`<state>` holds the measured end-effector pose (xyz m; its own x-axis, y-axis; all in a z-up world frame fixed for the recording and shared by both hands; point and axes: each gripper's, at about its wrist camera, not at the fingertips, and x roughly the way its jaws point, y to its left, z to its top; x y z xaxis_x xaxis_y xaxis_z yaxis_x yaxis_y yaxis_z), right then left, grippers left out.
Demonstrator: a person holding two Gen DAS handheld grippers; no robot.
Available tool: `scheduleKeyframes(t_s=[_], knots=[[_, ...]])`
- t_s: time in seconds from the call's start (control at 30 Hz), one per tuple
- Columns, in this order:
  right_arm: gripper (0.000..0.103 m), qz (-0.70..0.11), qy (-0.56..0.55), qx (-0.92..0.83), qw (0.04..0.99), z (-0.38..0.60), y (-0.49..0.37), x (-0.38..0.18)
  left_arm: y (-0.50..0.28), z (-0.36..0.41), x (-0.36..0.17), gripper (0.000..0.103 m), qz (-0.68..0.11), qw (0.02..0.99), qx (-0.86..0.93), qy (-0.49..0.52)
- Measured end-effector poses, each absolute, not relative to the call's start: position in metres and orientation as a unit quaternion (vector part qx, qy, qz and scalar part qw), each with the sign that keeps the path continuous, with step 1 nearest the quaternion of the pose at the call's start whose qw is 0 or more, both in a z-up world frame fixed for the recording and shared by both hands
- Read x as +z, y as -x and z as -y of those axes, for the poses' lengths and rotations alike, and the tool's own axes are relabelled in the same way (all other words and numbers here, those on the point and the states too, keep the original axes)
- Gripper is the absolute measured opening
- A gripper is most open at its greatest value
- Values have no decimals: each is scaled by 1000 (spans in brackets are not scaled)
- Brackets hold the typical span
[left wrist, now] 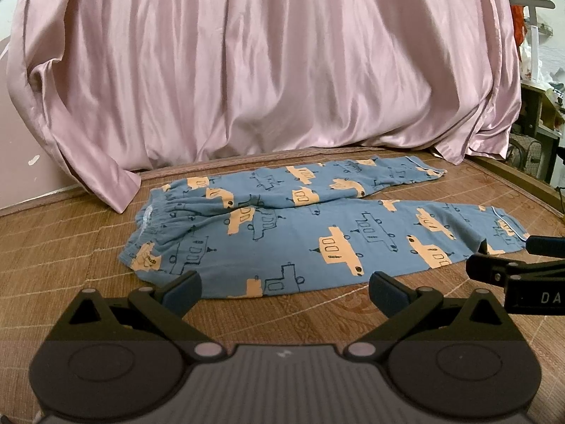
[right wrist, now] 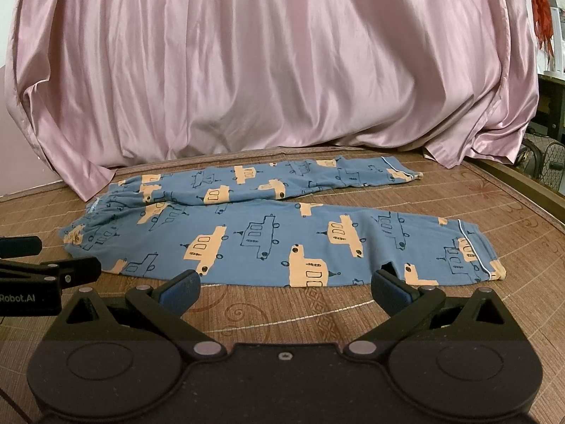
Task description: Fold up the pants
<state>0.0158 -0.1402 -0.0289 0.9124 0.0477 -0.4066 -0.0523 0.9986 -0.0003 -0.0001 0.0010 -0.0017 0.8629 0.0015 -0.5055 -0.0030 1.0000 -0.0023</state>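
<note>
The pants are laid flat and unfolded on the woven mat, legs spread apart, while the left gripper and right gripper are held wide and empty just before the near leg, so all folding is judged outstanding.

- A woven mat of brownish straw covers the flat surface, marked with pale stitched lines and a faint swirl pattern.
- A wooden edge borders the mat on the right side.
- Behind the mat hangs a wide pink satin curtain, deeply creased, its lower hem resting on the mat's far edge.
- A pale wall shows at the far left, with a small chipped mark.
- At the far right stands cluttered shelving with a white frame above it; something bright orange-red hangs there.
- The light is soft and even, giving the satin a gentle sheen.
</note>
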Motion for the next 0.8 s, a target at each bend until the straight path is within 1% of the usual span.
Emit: scheduleKeyframes(t_s=[0.57,0.8], knots=[[103,-205,1,22,978,142,-16,-32,-1,-2,-4,103,-267,964,3,3],[103,-195,-11,8,981,147,-17,-29,-12,-8,-18,103,-321,947,-4,28]])
